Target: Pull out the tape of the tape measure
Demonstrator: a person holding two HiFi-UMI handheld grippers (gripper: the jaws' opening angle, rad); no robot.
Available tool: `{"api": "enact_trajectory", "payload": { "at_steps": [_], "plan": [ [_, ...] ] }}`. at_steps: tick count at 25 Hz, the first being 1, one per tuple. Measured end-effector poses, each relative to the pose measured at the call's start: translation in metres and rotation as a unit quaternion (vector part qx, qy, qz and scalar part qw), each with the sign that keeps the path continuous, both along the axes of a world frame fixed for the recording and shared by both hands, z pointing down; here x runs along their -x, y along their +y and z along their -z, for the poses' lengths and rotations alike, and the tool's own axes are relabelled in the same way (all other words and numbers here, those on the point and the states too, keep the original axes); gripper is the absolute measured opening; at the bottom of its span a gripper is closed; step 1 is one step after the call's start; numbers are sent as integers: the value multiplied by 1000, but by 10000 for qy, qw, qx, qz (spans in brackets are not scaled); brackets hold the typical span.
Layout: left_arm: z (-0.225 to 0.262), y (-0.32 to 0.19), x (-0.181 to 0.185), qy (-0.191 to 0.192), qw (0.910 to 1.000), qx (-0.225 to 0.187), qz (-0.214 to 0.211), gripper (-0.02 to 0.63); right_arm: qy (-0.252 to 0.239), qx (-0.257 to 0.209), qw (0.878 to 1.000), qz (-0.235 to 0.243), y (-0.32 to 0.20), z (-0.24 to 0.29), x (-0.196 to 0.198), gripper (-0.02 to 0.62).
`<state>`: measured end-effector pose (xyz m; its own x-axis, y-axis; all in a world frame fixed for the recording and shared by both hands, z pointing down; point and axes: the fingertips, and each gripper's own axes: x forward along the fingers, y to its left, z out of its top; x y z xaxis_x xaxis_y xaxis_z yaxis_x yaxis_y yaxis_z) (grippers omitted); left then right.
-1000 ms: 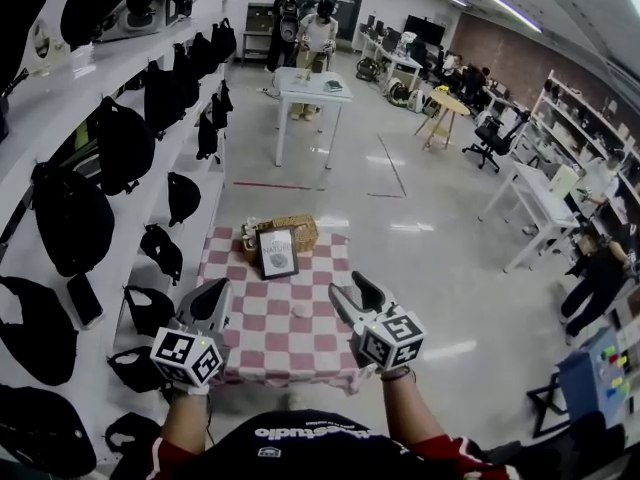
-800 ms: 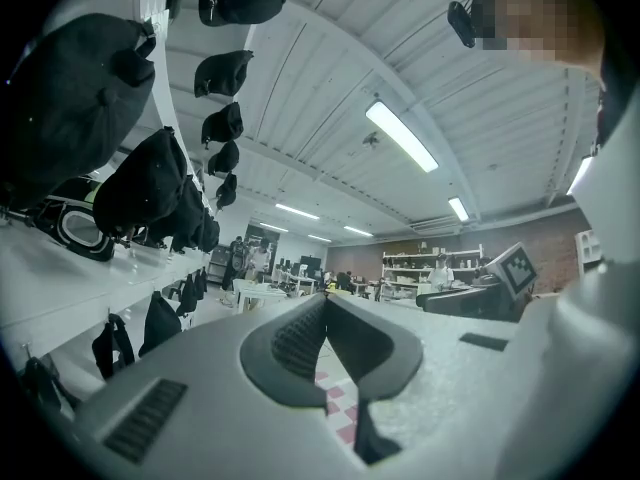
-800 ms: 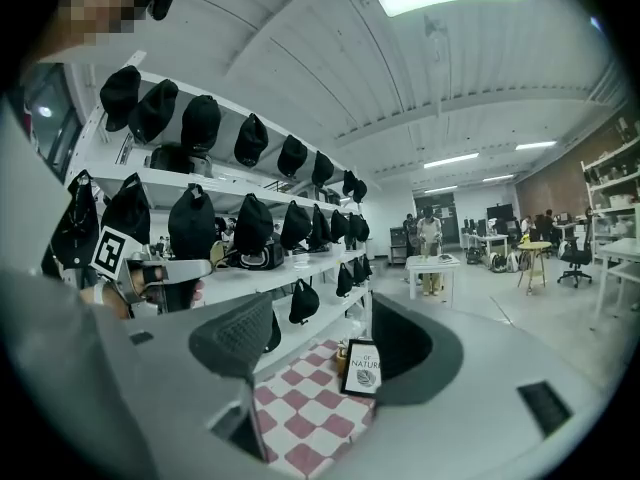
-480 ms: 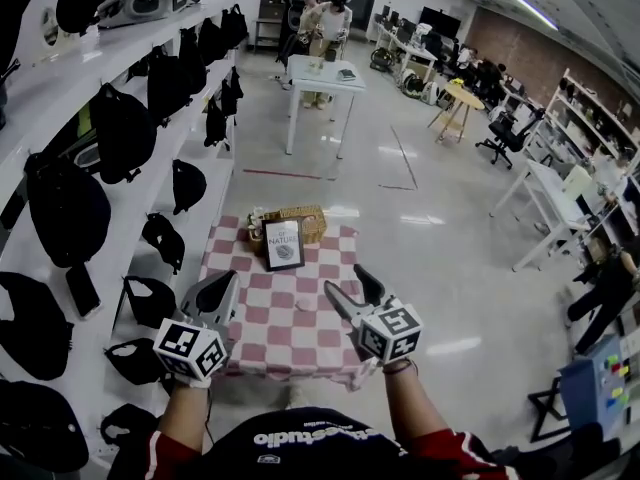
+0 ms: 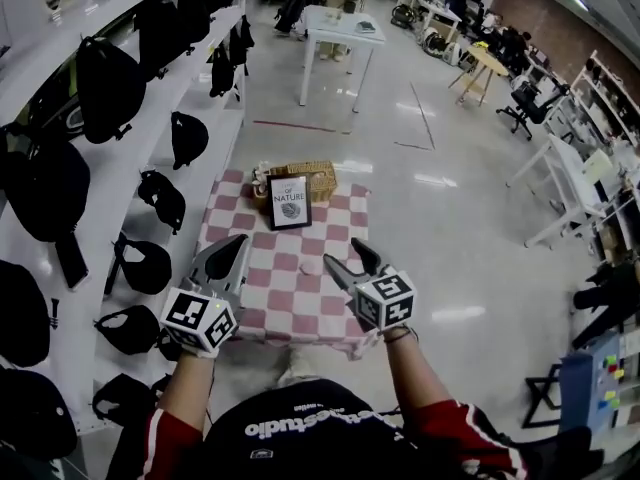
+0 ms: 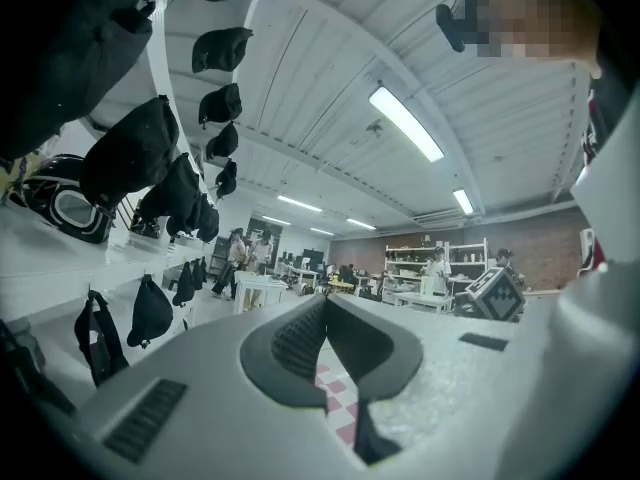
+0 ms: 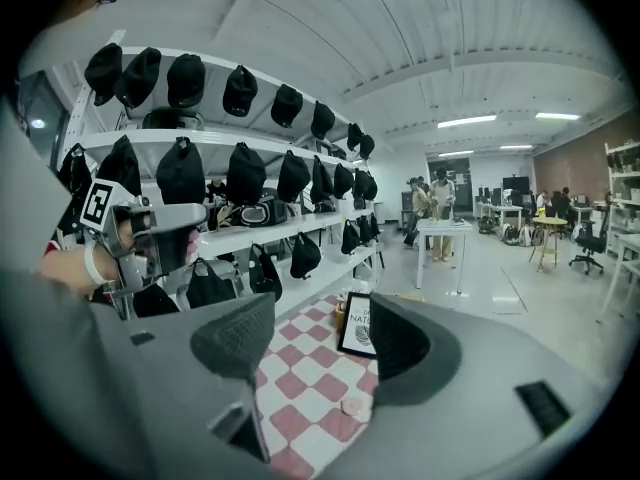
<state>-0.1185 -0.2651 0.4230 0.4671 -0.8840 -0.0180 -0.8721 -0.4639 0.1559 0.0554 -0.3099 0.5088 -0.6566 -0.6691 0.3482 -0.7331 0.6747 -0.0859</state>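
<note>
Red-and-white checked cloth (image 5: 262,298) covers the small table at the middle of my head view. On it, near the frame's centre, lies a small pale round thing that I take for the tape measure (image 5: 311,265). It sits between my two grippers, just left of the right one's tips and untouched. In the right gripper view it shows low in the frame, at the bottom of the gap between the jaws (image 7: 353,406). My right gripper (image 5: 344,255) has its jaws wide and just easing inward, with nothing between them. My left gripper (image 5: 238,240) hangs over the cloth's left edge, tips pressed together and empty. A framed sign (image 5: 290,202) stands at the cloth's upper end, against a basket (image 5: 318,176). Black bags (image 5: 107,80) fill the shelves on the left.
</note>
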Motion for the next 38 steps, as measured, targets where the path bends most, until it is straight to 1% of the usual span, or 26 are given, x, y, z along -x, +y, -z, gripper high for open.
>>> {"api": "enact_trajectory", "payload": {
  "at_steps": [4, 9, 12, 18, 23, 28, 38],
  "plan": [
    [-11, -7, -8, -159, 9999, 60, 20, 4, 106, 200, 9996, 162, -11, -26, 5, 290],
    [-14, -18, -17, -153, 9998, 97, 112, 5, 228, 383, 9987, 248, -29, -55, 3, 288],
    [-17, -24, -22, -229, 9996, 83, 117, 5, 344, 539, 9975, 294, -38, -77, 2, 287],
    [-33, -42, -27, -339, 9989, 190, 246, 5, 404, 617, 9961, 479, -58, -110, 8, 285],
    [-53, -58, -34, -408, 9983, 313, 288, 5, 552, 800, 9929, 686, -69, -150, 10, 285],
    [-70, -64, -38, -395, 9972, 497, 383, 5, 705, 970, 9881, 967, -72, -194, 16, 288],
    [-84, -61, -51, -479, 9958, 693, 371, 5, 1257, 1543, 9729, 1178, -67, -290, 19, 285]
  ]
}}
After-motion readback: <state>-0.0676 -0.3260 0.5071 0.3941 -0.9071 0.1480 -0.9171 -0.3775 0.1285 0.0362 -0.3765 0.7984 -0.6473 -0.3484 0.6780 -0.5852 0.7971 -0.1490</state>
